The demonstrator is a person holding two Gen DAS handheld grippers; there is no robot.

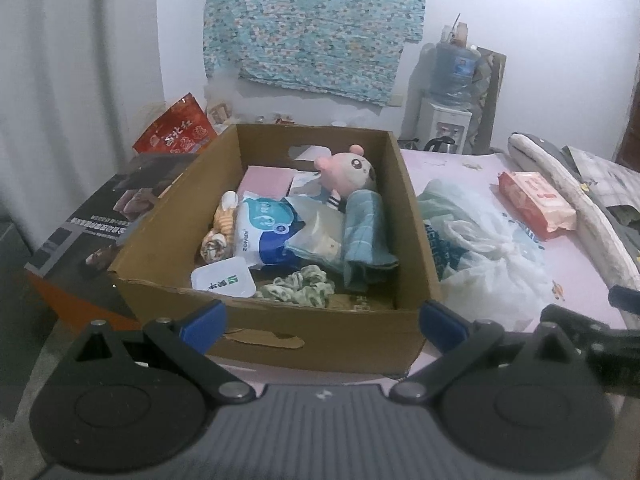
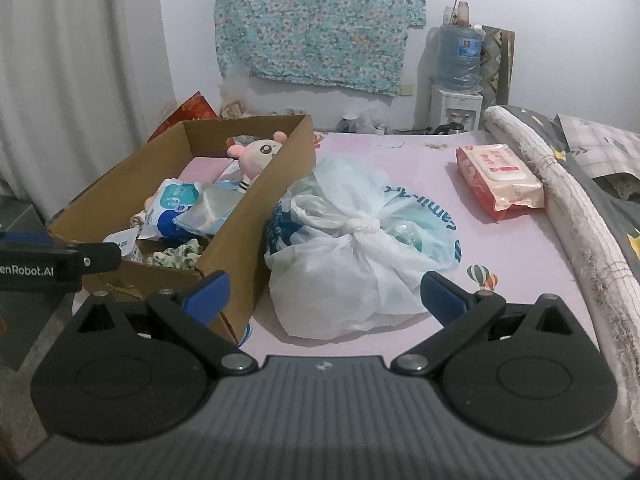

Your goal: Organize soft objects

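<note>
A pink sheet [image 2: 400, 168] with small printed balloons covers the bed that serves as the work surface. On its left side sits an open cardboard box [image 1: 168, 240], holding a pink plush toy [image 1: 348, 170] propped at the far end, a blue-and-white packet [image 1: 264, 232], a folded teal cloth [image 1: 364, 236], a green scrunchie [image 1: 300, 290] and a white lid [image 1: 222, 280] near the front wall. Just right of the box, touching its side, lies a knotted white plastic bag [image 2: 352, 248]. Farther right, apart from the bag, a red pack of wipes [image 2: 500, 180] lies flat beside a rolled grey-white blanket [image 2: 560, 184] running along the right edge of the bed.

Behind the bed the wall is white, with a floral teal cloth [image 2: 320, 20] hanging on it. A water dispenser [image 2: 456, 80] with a blue bottle stands in the far right corner, and a white curtain [image 2: 80, 60] hangs at the left. A red snack bag [image 1: 176, 128] leans behind the box.

The left gripper [image 1: 320, 324] hovers at the near wall of the box, jaws spread wide and empty. The right gripper [image 2: 324, 296] hovers at the near side of the plastic bag, jaws likewise spread, gripping nothing.
</note>
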